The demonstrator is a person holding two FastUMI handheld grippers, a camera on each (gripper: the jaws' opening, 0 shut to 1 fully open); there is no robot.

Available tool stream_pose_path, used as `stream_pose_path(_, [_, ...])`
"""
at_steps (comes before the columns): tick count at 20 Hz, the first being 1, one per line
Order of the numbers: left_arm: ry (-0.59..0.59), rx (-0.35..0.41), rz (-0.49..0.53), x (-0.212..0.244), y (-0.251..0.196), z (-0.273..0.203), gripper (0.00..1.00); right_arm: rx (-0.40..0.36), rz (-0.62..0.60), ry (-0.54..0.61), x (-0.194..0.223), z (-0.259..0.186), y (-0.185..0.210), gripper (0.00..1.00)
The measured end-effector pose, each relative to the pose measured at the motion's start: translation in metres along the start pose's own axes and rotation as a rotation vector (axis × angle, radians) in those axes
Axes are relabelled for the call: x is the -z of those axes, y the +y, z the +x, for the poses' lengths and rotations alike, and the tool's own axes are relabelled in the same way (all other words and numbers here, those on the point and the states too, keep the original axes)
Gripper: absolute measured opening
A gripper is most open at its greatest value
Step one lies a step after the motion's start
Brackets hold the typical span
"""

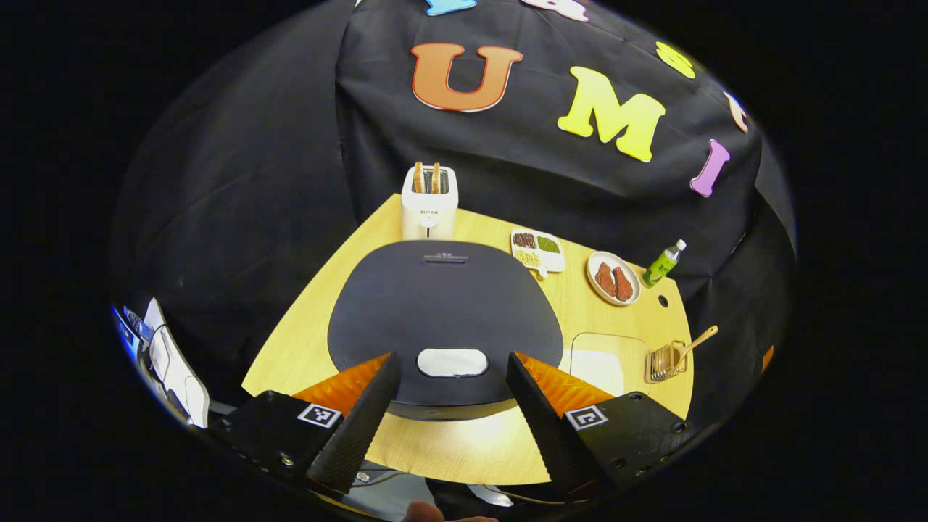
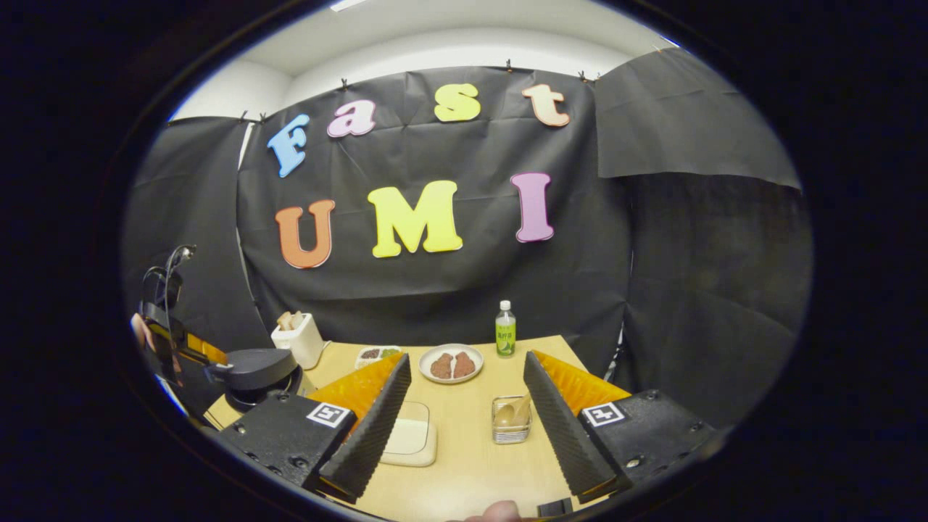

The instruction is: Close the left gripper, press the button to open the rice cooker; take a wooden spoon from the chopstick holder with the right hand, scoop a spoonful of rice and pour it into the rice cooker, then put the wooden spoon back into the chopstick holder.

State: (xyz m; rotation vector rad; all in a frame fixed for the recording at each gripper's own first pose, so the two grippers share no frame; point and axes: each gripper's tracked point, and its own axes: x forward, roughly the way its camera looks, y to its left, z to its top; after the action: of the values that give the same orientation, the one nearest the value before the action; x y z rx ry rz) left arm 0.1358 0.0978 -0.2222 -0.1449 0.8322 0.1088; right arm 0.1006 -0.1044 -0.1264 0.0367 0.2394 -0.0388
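Light wooden surface (image 2: 464, 464). Dark rounded rice cooker (image 1: 444, 319) with closed lid and pale oblong button (image 1: 452, 362) at its near edge, at the surface's left. White toaster (image 1: 429, 203) with two slices, far behind the cooker. Shallow clear tray of white rice (image 2: 407, 435), right of the cooker. Clear chopstick holder (image 2: 511, 420) holding a wooden spoon (image 2: 507, 413), right of the tray. Left gripper (image 1: 451, 406): fingers spread wide, hovering over the button. Right gripper (image 2: 464, 413): fingers apart, empty, near the holder.
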Motion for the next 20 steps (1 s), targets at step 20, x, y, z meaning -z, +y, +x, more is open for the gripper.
stream_pose_path(20, [0.064, -0.044, 0.006, 0.047, 0.008, 0.031, 0.97, -0.088, 0.004, 0.023, 0.006, 0.027, 0.033, 1.0])
